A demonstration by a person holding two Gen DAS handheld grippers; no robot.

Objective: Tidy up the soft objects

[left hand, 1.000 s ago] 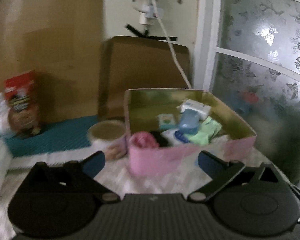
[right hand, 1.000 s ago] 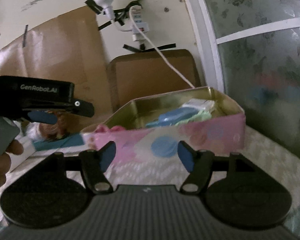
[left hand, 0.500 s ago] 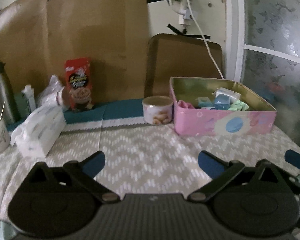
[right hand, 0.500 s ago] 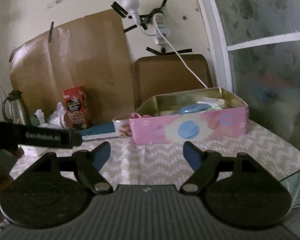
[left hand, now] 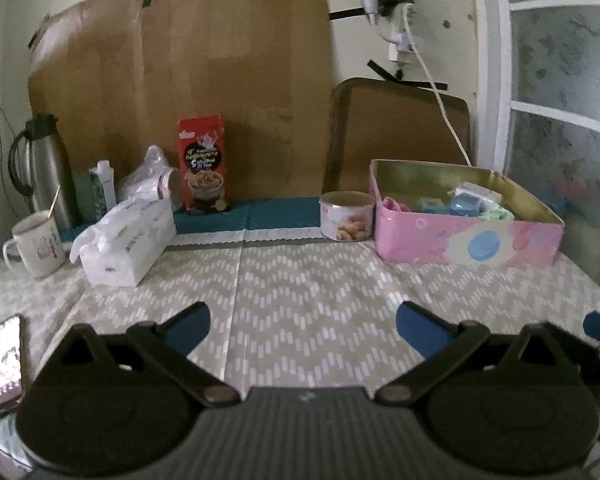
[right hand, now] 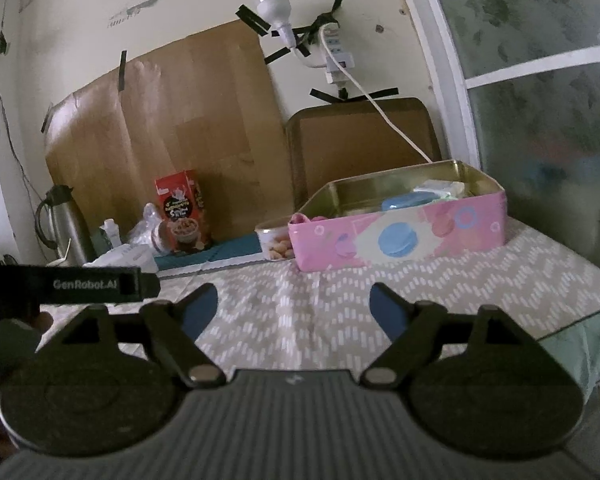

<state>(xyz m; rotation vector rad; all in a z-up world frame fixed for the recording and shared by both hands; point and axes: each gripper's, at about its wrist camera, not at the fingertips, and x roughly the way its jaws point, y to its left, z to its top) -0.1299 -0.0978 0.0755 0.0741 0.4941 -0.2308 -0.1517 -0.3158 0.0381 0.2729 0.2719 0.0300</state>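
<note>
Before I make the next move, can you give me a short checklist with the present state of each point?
1. Left tool open and holding nothing: ok.
2. Right tool open and holding nothing: ok.
3. Pink rectangular tin box has no lid on, contents visible: ok.
4. Free room left inside the box: ok, bare gold floor shows at its back left.
5. Soft object waiting on the grey zigzag tablecloth in front of the tools: not ok, none lies there.
6. White soft tissue pack belongs to the task: cannot tell.

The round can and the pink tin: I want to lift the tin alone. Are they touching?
Cannot tell. In both wrist views the can overlaps the pink tin with no visible gap.
</note>
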